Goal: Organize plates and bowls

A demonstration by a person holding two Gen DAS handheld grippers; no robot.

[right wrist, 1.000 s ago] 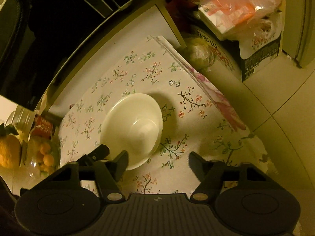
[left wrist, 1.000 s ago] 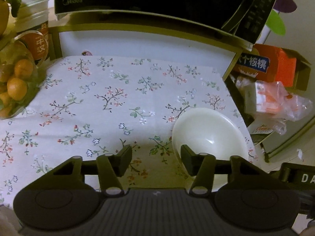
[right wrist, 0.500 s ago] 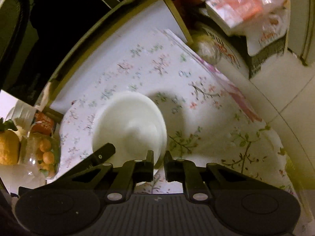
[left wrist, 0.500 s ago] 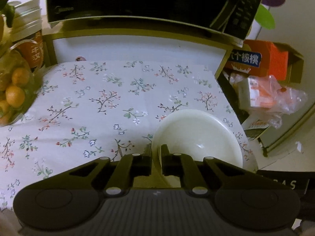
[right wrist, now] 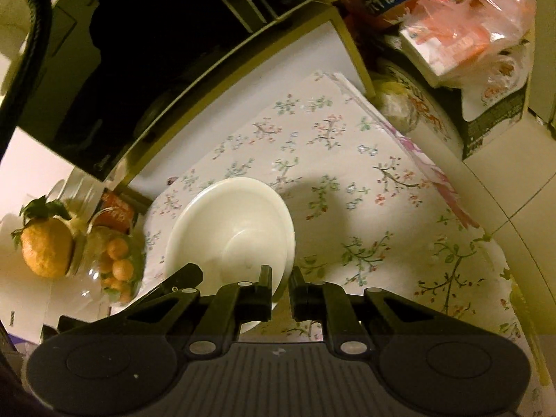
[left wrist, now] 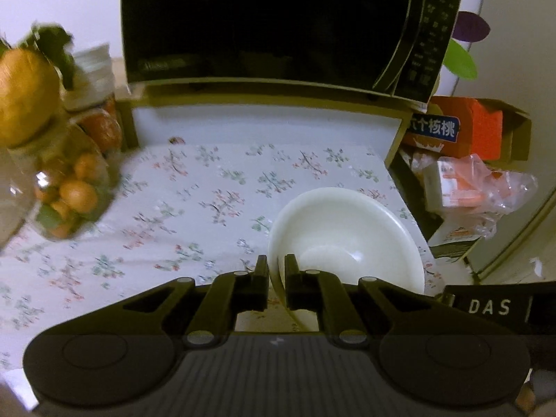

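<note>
Left wrist: left tongs (left wrist: 276, 271) and right tongs (right wrist: 280, 281) pinch the bowl (left wrist: 347, 239) rim.

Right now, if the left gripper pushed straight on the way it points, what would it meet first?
The left gripper is already clamped on the white bowl's near rim. Straight on, it would likely push the bowl along the floral tablecloth; depth is unclear.

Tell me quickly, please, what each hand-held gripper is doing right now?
Left hand-held gripper: closed on the bowl rim.
Right hand-held gripper: closed on the bowl's opposite rim.
</note>
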